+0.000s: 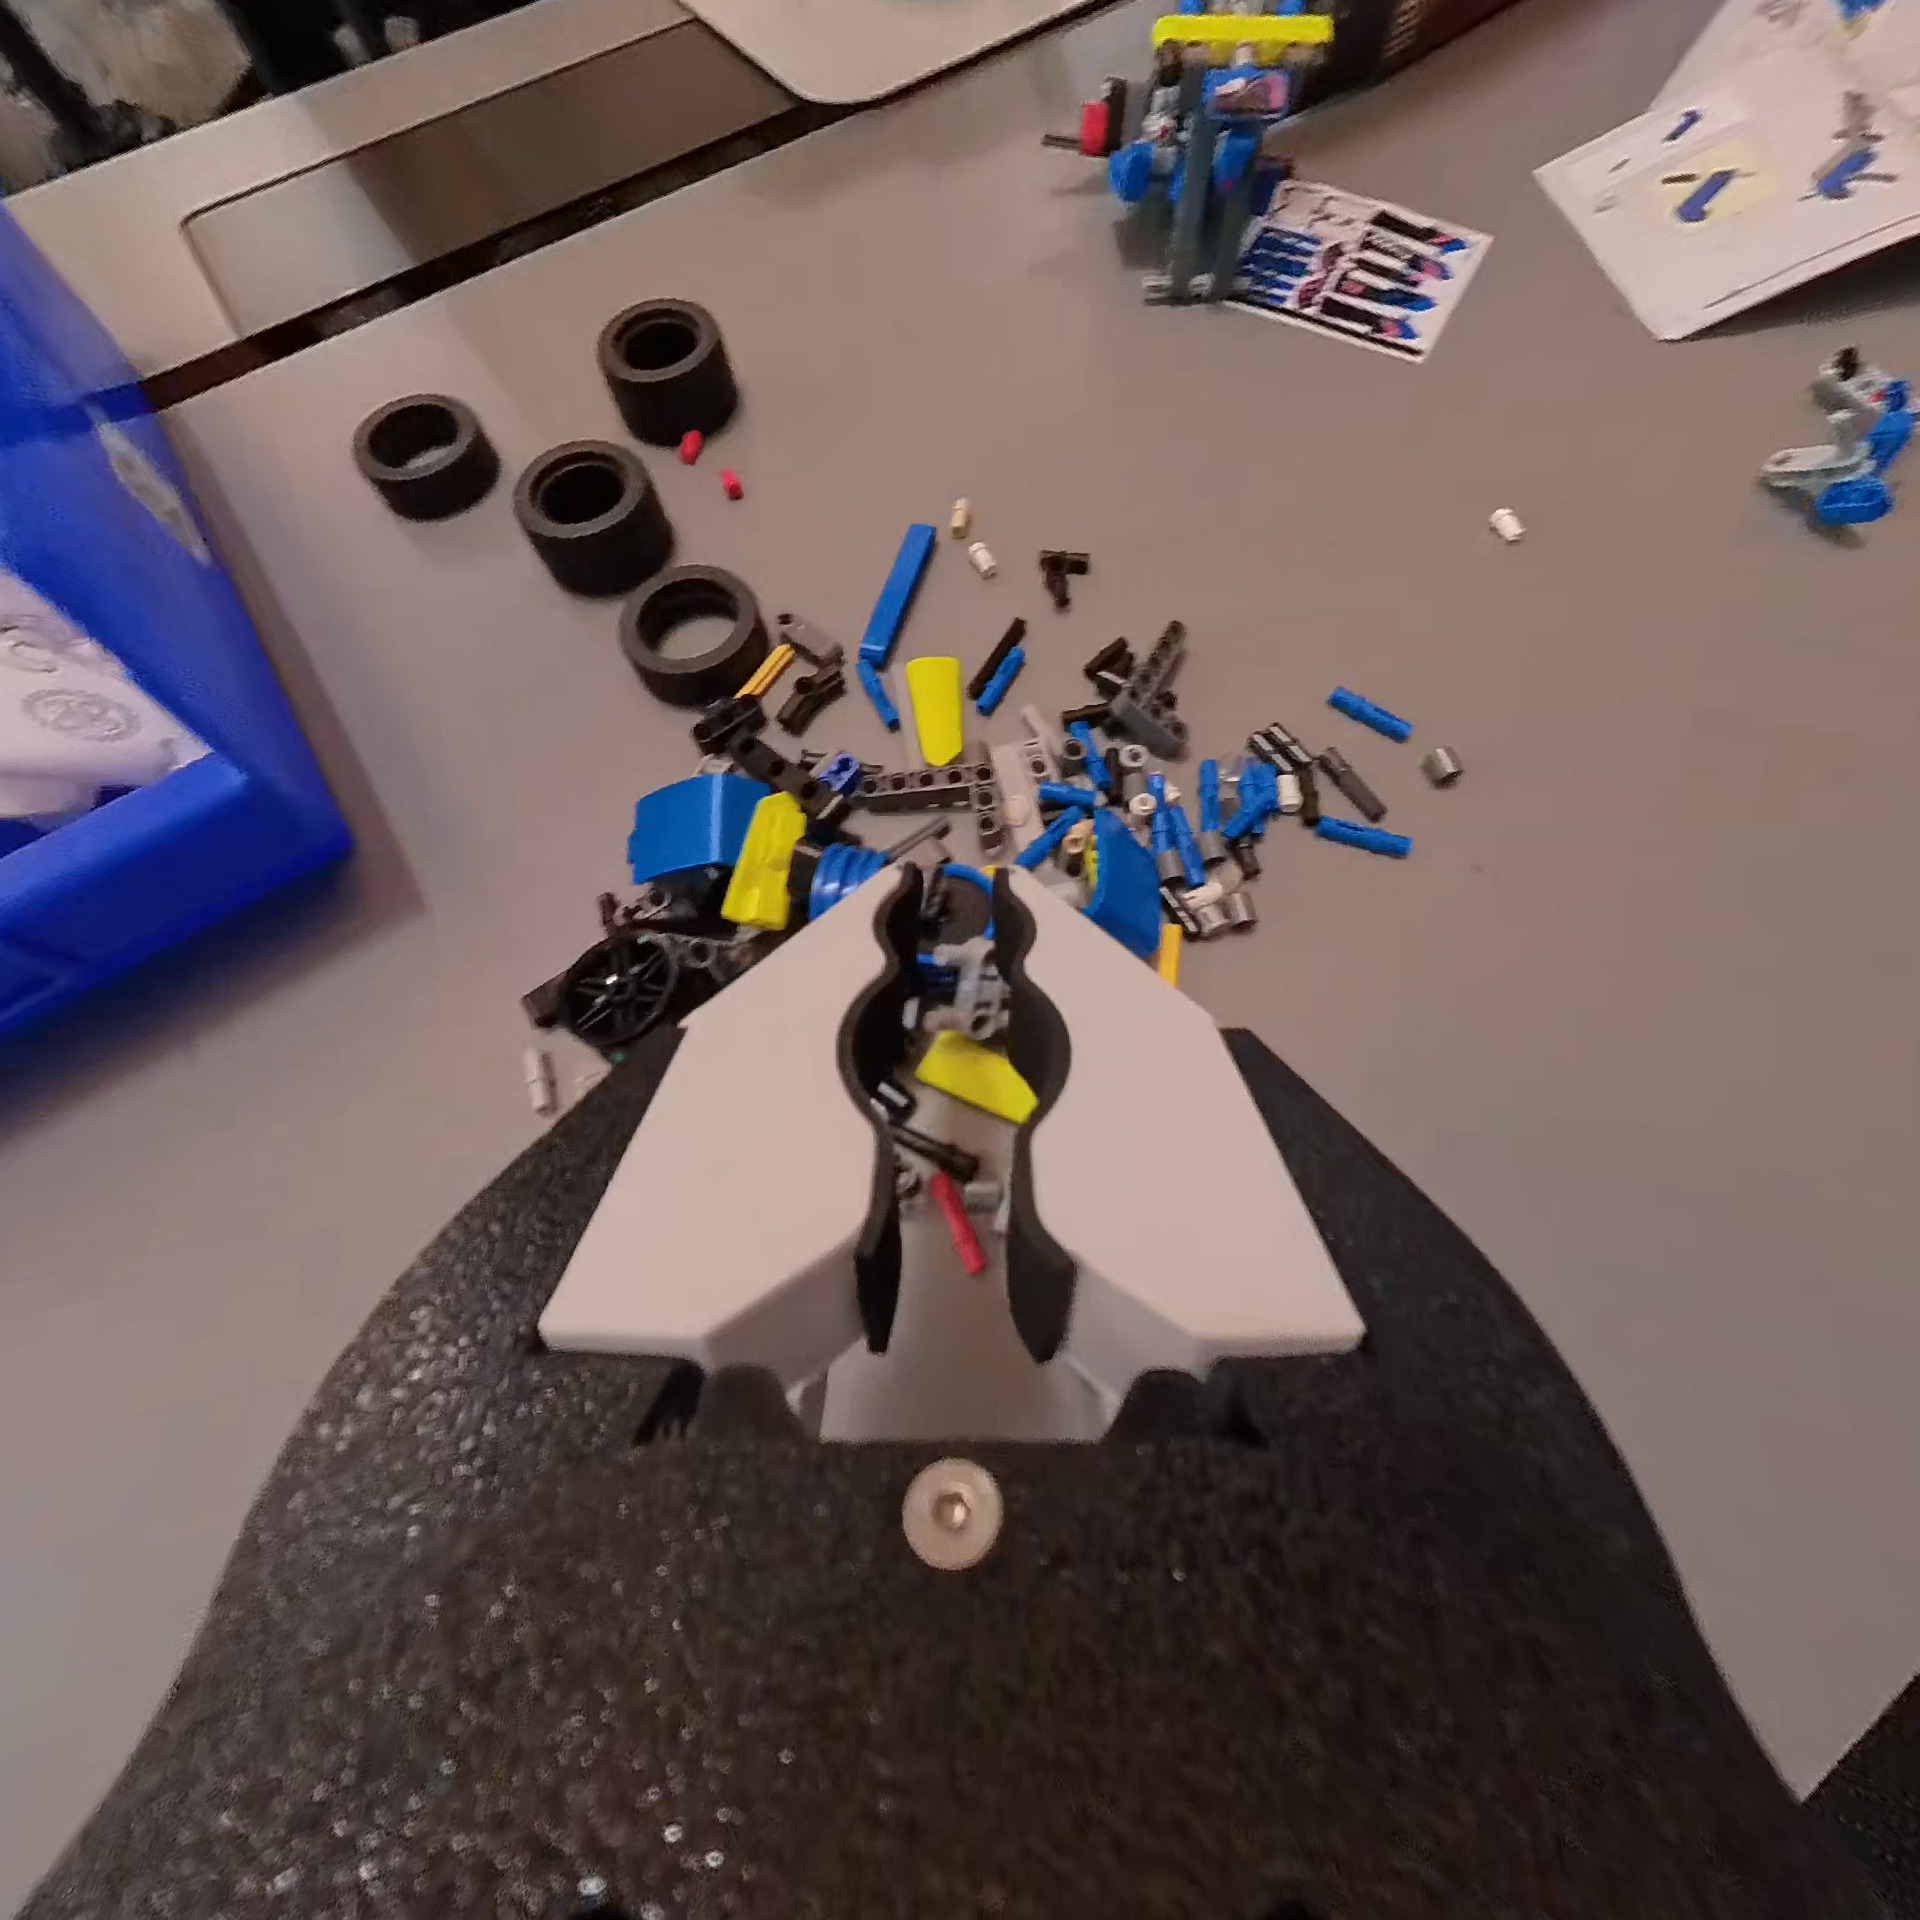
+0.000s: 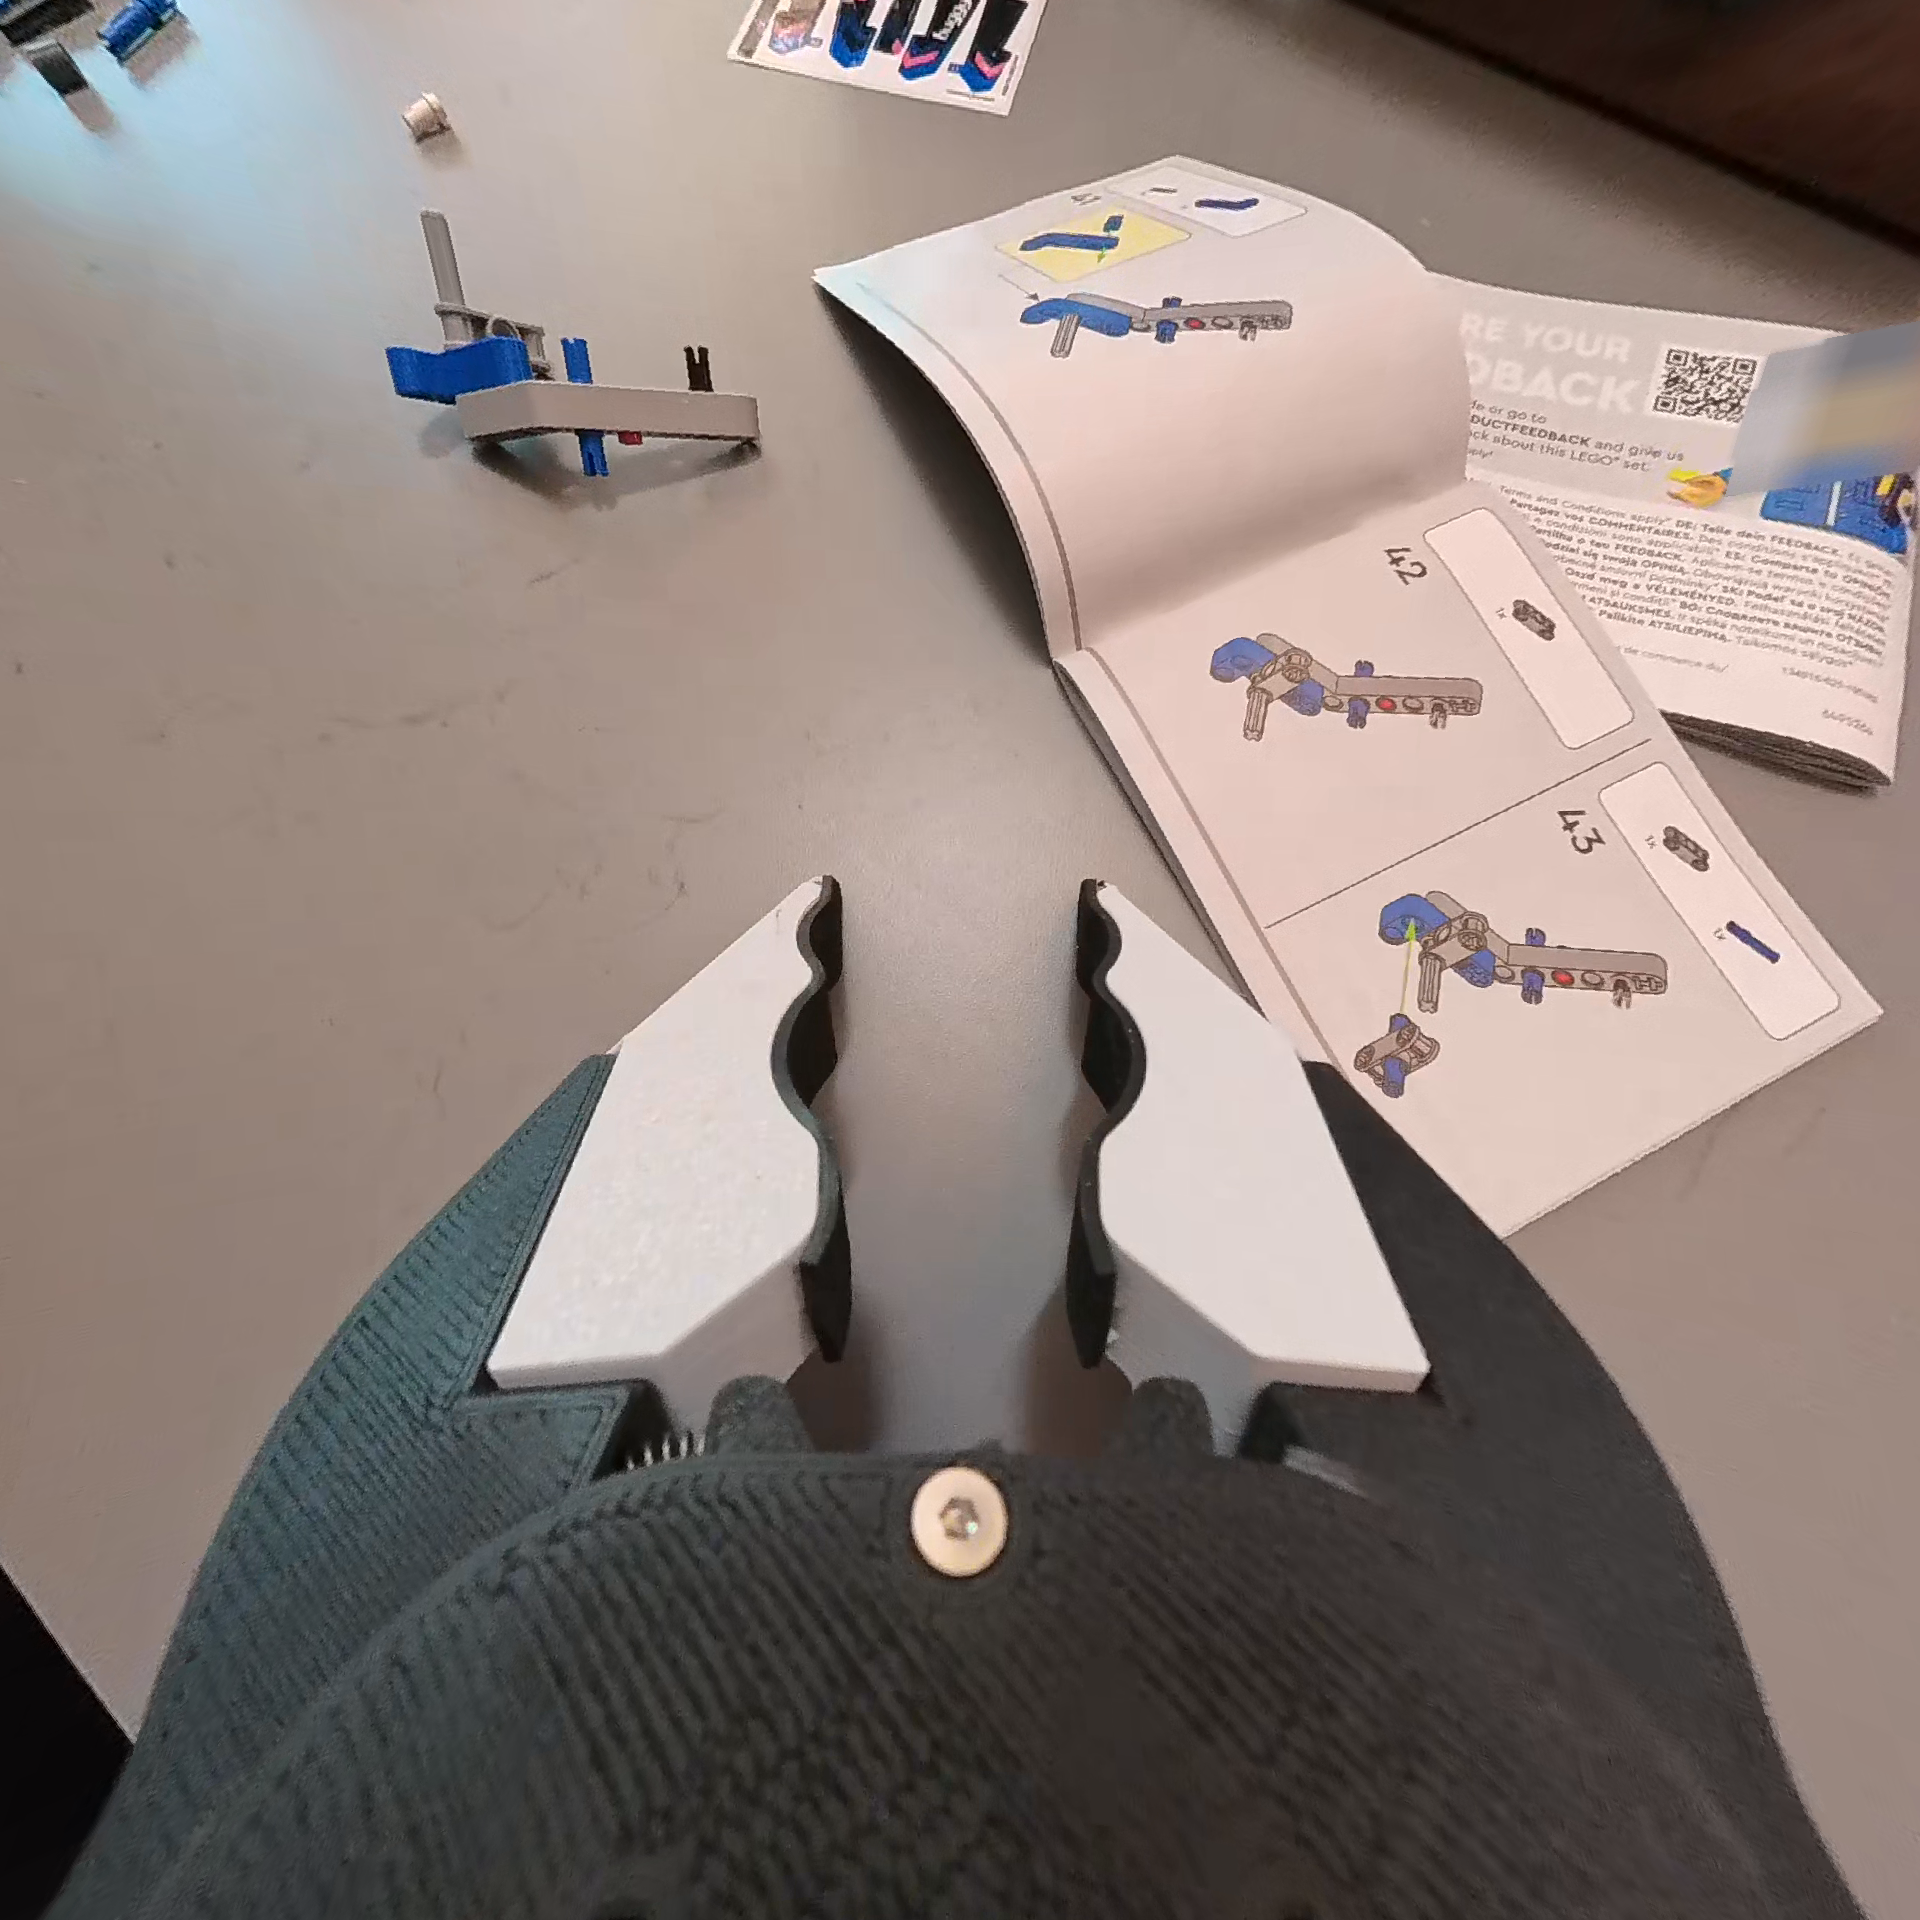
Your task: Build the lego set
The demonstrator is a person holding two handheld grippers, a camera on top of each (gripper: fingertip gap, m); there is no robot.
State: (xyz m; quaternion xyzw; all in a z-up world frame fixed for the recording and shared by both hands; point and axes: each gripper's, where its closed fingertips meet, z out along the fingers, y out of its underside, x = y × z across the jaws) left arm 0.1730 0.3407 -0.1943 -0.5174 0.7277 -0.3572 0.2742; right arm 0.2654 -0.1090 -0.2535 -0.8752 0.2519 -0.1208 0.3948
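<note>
The left gripper [image 1: 956, 883] hangs over the pile of small plastic bricks [image 1: 1039, 790], fingers nearly together. The right gripper [image 2: 956, 894] gapes wide beside the open paper booklet [image 2: 1351, 582].

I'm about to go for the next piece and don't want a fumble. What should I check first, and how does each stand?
1. Right gripper open, empty: ok.
2. Left gripper over the loose pile, jaws slightly apart: ok.
3. Left gripper gripping a part: cannot tell.
4. Instruction booklet open and flat enough to see: ok.
5. Grey and blue subassembly within view, unobstructed: ok.
6. Needed piece located in pile: cannot tell.
</note>
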